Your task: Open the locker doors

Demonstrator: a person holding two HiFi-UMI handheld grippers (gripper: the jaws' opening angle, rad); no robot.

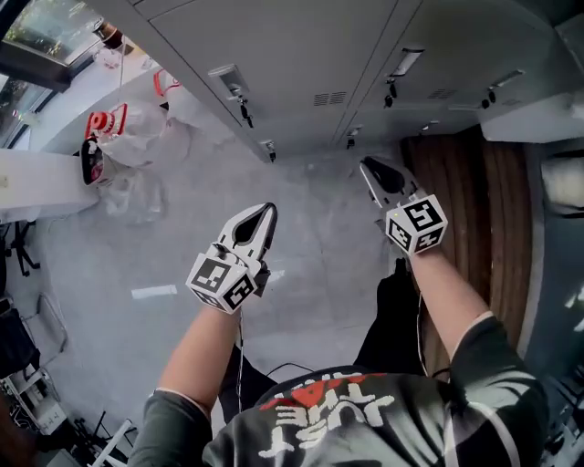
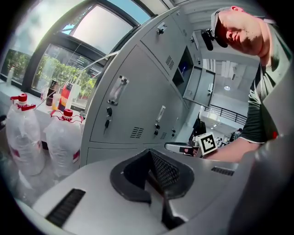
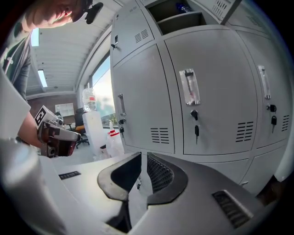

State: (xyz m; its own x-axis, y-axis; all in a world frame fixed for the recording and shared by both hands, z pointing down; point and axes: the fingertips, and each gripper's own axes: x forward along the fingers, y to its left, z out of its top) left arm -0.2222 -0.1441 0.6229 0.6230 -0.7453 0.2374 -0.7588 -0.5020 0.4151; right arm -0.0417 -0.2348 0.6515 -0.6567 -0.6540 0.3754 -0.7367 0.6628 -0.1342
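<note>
A bank of grey lockers runs across the top of the head view, the lower doors closed. Each door has a clear handle and a key hanging in its lock. One upper compartment stands open. My left gripper and right gripper hang over the floor in front of the lockers, apart from every door. The left jaws meet at the tips with nothing between them. Only a thin slit shows between the right jaws, which hold nothing. The left gripper view faces a closed door with a handle.
Two large water bottles with red caps stand left of the lockers, by a white counter under the windows. A wood-panelled wall lies to the right. A swung-out locker door shows further along the row.
</note>
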